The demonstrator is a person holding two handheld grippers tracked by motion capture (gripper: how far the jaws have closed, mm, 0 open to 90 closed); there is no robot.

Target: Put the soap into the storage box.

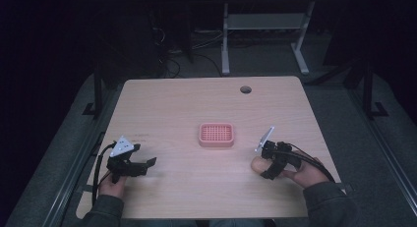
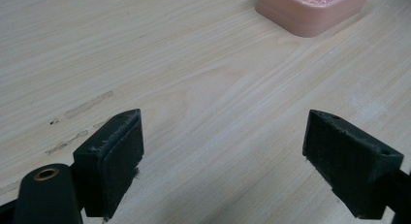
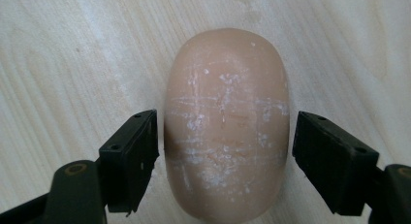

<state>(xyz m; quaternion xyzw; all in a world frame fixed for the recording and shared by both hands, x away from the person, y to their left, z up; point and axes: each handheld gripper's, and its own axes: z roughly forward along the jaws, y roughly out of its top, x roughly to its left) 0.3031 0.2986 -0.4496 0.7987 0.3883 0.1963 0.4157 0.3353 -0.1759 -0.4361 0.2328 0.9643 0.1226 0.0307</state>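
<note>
The right gripper (image 3: 225,151) straddles a peach soap bar (image 3: 225,122), jaws parted, not clamping; the left gripper (image 2: 223,156) gapes over bare table (image 2: 194,78); pink dish (image 1: 216,134) sits between.

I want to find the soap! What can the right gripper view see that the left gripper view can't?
Right gripper view alone: a peach soap bar lying between the right hand-held gripper's open jaws, the left jaw touching or almost touching it and a small gap at the right. Left gripper view alone: a corner of the pink soap dish, ahead of the left hand-held gripper. Both: black jaws and the light wooden table.
</note>
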